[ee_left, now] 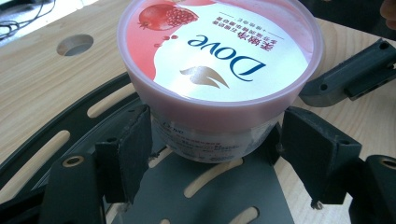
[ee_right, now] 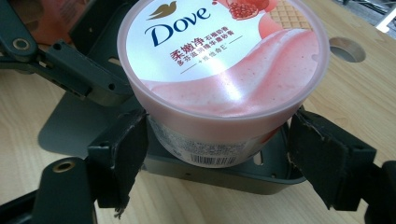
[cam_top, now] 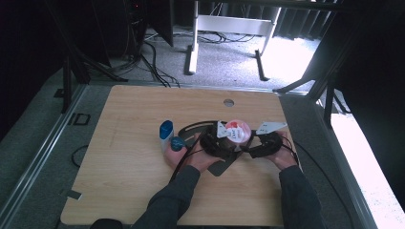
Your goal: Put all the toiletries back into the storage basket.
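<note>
At the frame's centre we see the pink Dove tub [cam_top: 237, 131] on a grey slotted plate [cam_top: 222, 167]. Our left gripper [ee_left: 215, 154] and right gripper [ee_right: 217, 149] both clasp its body under the lid.

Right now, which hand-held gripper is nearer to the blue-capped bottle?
Left. The left hand-held gripper is just right of the blue-capped bottle, on the pink tub's left side. The right hand-held gripper is on the tub's far side, farther away.
</note>
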A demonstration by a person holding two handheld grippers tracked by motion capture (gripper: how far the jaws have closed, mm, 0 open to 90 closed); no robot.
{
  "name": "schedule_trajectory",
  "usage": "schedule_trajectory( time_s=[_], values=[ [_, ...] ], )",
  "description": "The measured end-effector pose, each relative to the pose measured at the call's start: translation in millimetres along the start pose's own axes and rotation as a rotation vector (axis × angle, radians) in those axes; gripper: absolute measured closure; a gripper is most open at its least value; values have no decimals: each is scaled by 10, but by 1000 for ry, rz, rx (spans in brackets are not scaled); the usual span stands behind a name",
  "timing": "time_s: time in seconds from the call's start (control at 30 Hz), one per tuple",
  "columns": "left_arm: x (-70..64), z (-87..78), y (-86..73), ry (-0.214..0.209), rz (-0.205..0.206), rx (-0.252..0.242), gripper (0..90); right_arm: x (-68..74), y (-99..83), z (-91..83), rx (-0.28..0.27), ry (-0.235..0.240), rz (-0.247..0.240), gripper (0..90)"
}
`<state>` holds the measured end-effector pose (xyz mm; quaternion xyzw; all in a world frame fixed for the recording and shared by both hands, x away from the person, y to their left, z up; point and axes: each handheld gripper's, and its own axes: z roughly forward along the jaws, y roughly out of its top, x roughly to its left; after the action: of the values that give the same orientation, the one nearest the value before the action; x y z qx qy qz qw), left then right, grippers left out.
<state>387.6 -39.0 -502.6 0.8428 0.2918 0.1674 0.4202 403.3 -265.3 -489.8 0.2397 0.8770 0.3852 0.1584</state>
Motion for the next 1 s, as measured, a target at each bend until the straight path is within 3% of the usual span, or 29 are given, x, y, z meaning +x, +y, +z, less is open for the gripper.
schedule_trajectory(
  time_s=[0.67, 1.0],
  values=[
    [90, 236, -65, -13, -50, 22, 262, -120, -88, 183, 38, -2, 69, 216],
    [85, 273, -69, -6, -40, 42, 262, -123, -109, 223, 54, -9, 70, 219]
  ],
)
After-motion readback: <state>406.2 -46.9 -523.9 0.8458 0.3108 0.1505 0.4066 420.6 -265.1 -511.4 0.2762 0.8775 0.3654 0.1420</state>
